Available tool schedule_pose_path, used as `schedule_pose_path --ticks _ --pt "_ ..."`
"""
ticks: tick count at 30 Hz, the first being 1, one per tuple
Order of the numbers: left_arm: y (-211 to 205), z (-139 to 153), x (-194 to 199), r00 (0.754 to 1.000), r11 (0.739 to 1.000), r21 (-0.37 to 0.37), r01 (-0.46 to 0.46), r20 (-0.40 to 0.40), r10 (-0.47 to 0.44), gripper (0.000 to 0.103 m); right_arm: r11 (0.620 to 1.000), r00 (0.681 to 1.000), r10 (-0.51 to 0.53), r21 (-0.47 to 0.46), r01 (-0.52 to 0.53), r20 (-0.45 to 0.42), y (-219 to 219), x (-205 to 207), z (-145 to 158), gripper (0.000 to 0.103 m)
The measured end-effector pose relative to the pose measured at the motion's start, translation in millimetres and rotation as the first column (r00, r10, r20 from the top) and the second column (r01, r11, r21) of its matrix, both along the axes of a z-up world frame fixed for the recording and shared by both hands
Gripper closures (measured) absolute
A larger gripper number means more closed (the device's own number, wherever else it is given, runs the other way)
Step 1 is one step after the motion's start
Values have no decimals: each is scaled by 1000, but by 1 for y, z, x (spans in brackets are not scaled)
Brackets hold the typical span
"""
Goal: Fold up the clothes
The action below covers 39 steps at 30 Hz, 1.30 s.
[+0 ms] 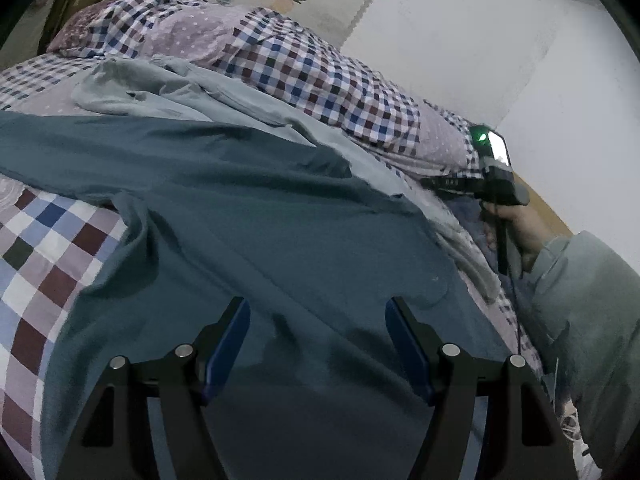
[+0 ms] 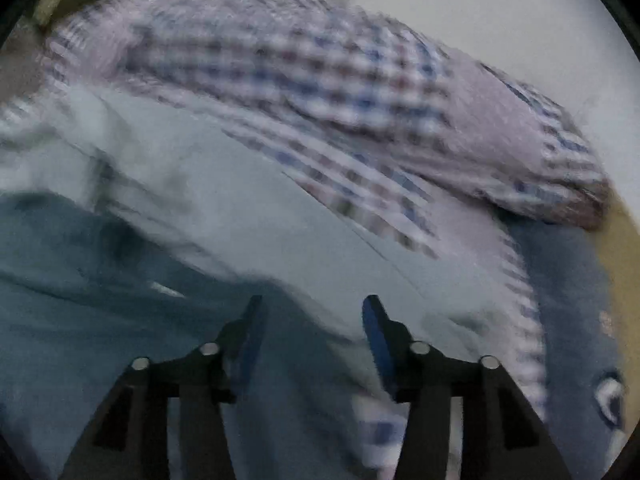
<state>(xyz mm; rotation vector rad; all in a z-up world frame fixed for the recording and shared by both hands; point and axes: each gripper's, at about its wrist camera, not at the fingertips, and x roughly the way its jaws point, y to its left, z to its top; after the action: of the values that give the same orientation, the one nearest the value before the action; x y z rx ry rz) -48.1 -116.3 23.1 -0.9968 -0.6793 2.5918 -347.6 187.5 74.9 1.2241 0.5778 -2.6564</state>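
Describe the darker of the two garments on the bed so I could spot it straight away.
Start at the checked patchwork bedspread covering the bed. Spread across its near side, just beyond the open left tool, lies the dark teal garment. It partly overlaps a pale grey-green garment behind it, and its deeper, plain teal colour sets it apart.

Light is dim and cool, flat, with soft shadows in the folds of the teal garment (image 1: 248,216). The left wrist view is sharp, bowed by fisheye, with black corners. A lit screen (image 1: 500,146) on the other gripper ahead to the right glares white. The right wrist view is smeared throughout by motion blur; the checked bedding (image 2: 320,80) streaks.
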Motion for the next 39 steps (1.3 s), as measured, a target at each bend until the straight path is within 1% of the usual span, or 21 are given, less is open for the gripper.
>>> schedule_pose_path --ticks 1,3,5,6,8,9,11,13,14,15,16,17,19,22,26,29,31,32,36,39 --pt "-1 1 0 1000 1000 0 -7 -4 7 29 998 998 61 -19 -61 -2 -16 2 4 43" --pt "-4 4 2 1000 1000 -7 -21 -16 20 29 989 989 149 -17 -149 1 -44 5 0 42" --pt "-8 6 2 999 999 -4 -36 -24 36 29 965 964 264 -13 -264 26 -80 6 -13 41" --pt "-10 6 2 999 999 3 -42 -23 42 29 949 949 314 9 -315 37 -98 7 -21 41" --pt "-17 6 0 998 998 18 -57 -19 58 29 913 920 387 112 -392 64 -129 8 -42 42" --pt "-19 6 -1 998 998 22 -61 -19 62 29 896 911 406 162 -413 79 -140 7 -52 42" --pt "-23 7 -2 997 997 29 -68 -19 69 29 859 891 442 238 -454 106 -159 5 -65 42" --pt "-25 7 -3 997 997 33 -72 -20 72 29 828 876 466 289 -481 125 -171 2 -74 43" --pt "-25 7 -4 997 997 37 -74 -20 74 29 816 871 472 308 -489 135 -175 1 -78 50" --pt "-26 7 -6 997 996 44 -76 -20 77 29 806 870 471 328 -493 149 -178 0 -80 60" --pt "-27 7 -7 997 996 50 -79 -19 80 29 796 869 468 350 -494 164 -182 -1 -83 81" --pt "-28 7 -8 996 995 57 -81 -18 83 29 786 867 470 368 -497 166 -185 -1 -83 84" --pt "-28 6 -9 996 994 67 -81 -15 82 29 763 862 486 412 -498 142 -189 4 -79 85" --pt "-30 4 -10 997 995 64 -83 -6 83 29 745 867 491 477 -467 82 -194 6 -68 87" --pt "-35 1 -12 996 993 72 -92 8 91 29 744 882 471 533 -403 9 -205 1 -53 87" --pt "-36 -1 -13 996 993 75 -88 19 87 29 739 890 455 559 -376 -3 -211 -4 -51 86" --pt "-36 -2 -14 996 993 77 -85 27 83 29 752 898 440 538 -380 18 -208 -11 -53 86" --pt "-36 -2 -15 996 993 78 -84 30 82 29 762 899 435 513 -395 46 -206 -16 -56 85" --pt "-37 -4 -17 996 993 83 -79 45 75 29 786 889 439 424 -450 131 -194 -24 -63 83" --pt "-38 -6 -18 996 993 86 -75 56 70 29 808 889 437 374 -455 137 -188 -23 -55 83"
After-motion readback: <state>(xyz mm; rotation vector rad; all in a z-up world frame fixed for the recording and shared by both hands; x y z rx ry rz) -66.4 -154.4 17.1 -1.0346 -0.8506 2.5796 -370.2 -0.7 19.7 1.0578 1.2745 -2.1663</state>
